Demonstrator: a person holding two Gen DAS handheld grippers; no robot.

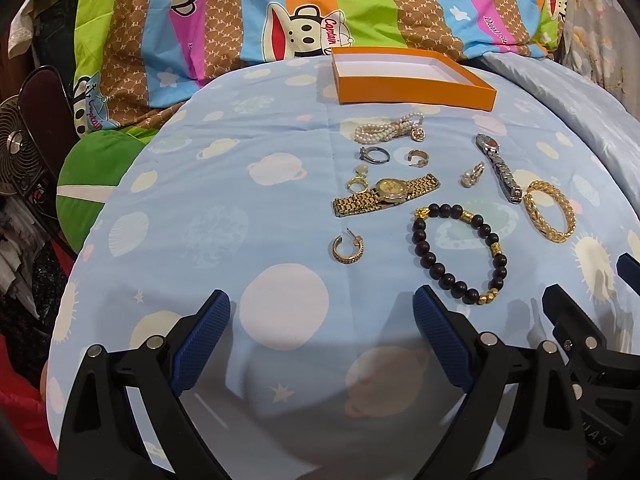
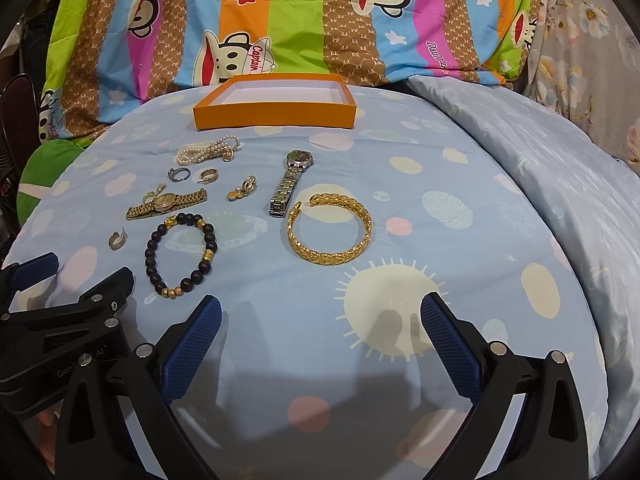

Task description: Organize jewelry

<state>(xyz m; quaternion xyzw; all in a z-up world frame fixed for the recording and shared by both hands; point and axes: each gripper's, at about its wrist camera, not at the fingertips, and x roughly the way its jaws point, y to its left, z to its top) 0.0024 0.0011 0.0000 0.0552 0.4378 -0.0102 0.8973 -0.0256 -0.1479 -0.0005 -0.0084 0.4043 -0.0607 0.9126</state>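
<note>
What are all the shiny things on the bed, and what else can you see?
box: 1, orange, white inside, far end of bed, nothing in it
pearls: 1 bundle, white, just in front of box
watches: 2, gold on left, silver to its right
bead bracelet: 1, dark with gold beads, near side
bangle: 1, gold, rightmost
ring: 1, silver, below pearls
earrings and small pieces: about 4, gold, scattered on left
sheet: 1, pale blue with planets
blanket: 1, striped, monkey faces, behind
fan: 1, far left
left gripper: open, holds nothing
right gripper: open, holds nothing
</note>
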